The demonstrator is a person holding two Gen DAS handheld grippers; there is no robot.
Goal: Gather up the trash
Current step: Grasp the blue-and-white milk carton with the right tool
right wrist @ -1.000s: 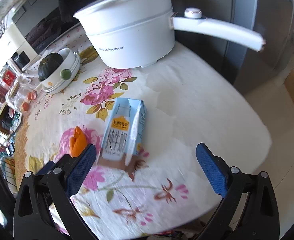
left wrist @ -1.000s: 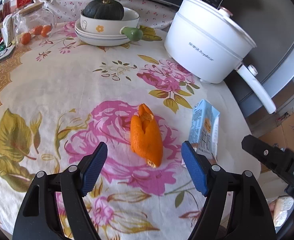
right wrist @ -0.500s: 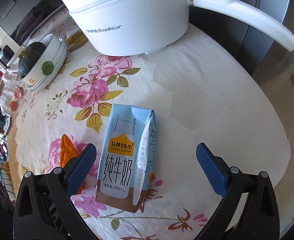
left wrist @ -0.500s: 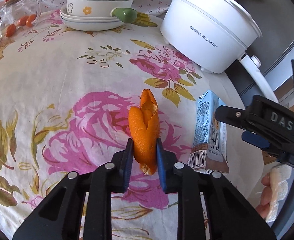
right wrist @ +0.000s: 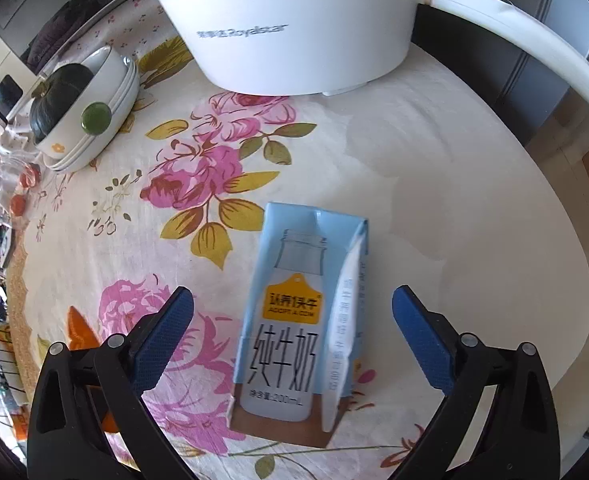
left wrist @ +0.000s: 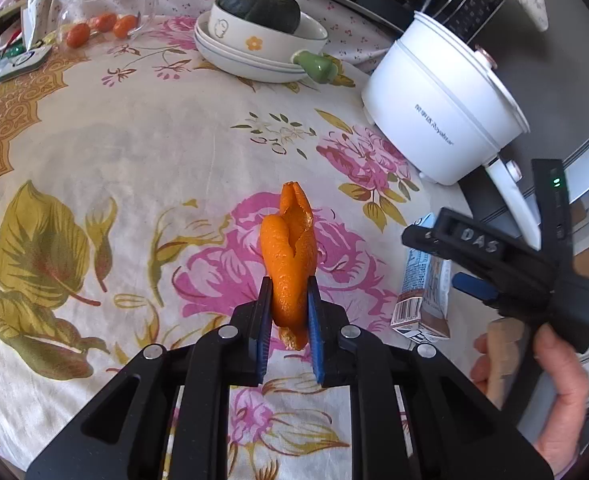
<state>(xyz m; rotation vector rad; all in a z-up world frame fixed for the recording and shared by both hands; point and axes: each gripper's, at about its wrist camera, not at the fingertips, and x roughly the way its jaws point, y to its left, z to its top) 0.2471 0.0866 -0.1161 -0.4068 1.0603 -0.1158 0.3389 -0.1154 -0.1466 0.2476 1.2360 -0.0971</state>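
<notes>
left gripper [left wrist: 288,320] clamped on the near end of a curled orange strip of citrus peel [left wrist: 288,256], blue pads pressed to both sides, far tip standing up over the pink roses of the floral tablecloth [left wrist: 134,152]; lower end of the peel half hidden between the pads. right gripper [right wrist: 290,328] spread wide astride a pale blue milk carton [right wrist: 294,320] lying flat near the right edge of the table, jaws just now closing a little, pads clear of the carton on both sides. seen from the left wrist, only a narrow slice of that carton showing behind the black body of the right gripper, gripped by a hand [left wrist: 550,392] cut off at the frame edge. from the right wrist, only a sliver of orange peel [right wrist: 79,330] visible past the left finger. far off: white electric pot with long handle [left wrist: 442,108], top cropped in the right view; dark green squash [left wrist: 260,6] in a stack of cream bowls [left wrist: 254,56]; small orange fruits behind clear glass [left wrist: 106,0] at far left, too distorted to make out clearly
</notes>
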